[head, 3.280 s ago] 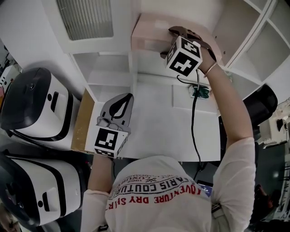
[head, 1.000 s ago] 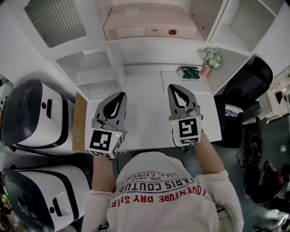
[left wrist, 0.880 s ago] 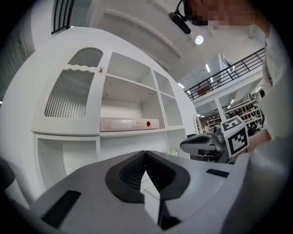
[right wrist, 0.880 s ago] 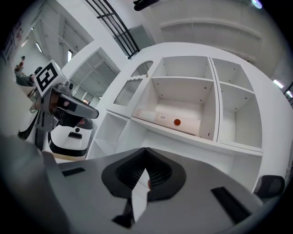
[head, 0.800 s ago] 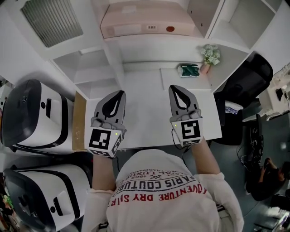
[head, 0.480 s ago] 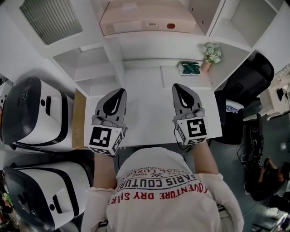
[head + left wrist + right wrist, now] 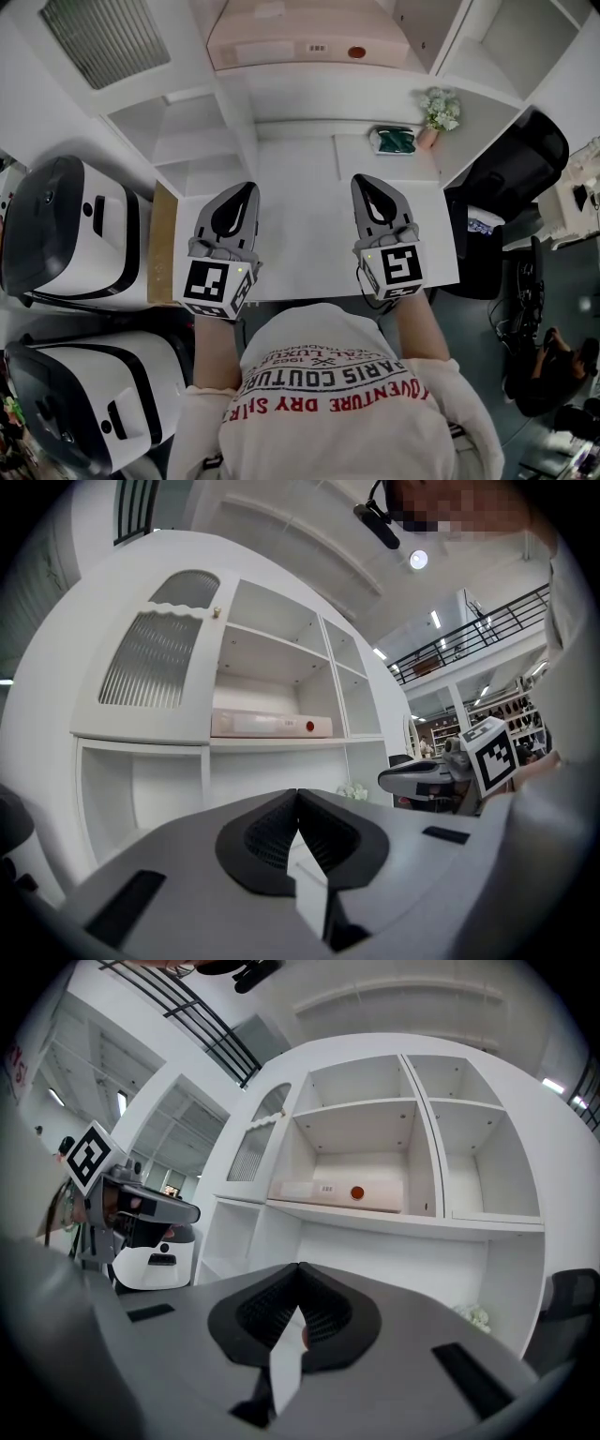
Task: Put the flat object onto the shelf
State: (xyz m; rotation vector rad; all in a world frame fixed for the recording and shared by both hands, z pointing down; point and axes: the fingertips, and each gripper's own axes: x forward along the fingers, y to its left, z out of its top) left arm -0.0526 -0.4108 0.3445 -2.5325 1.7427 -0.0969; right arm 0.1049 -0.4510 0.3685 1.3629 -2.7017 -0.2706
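Head view: left claw (image 7: 247, 187) and right claw (image 7: 365, 180) closed, empty, above desk (image 7: 302, 211); flat box (image 7: 300, 33) on shelf (image 7: 319, 84); flowers (image 7: 439, 111) nearby.

We find open bays (image 7: 487, 1171) right of the flat pink box (image 7: 309, 42); below it the desktop (image 7: 300, 187) lies free. Flowers (image 7: 438, 111) and a green item (image 7: 394, 141) block below-right.

- The shelf unit (image 7: 319, 94) is finished in smooth, faintly satin white paint.
- The flat object (image 7: 305, 42) is seen as matt, pale pink card.
- The left gripper (image 7: 247, 187) and right gripper (image 7: 365, 180) are moulded in matt grey plastic, with ribbed black pads (image 7: 262, 836).
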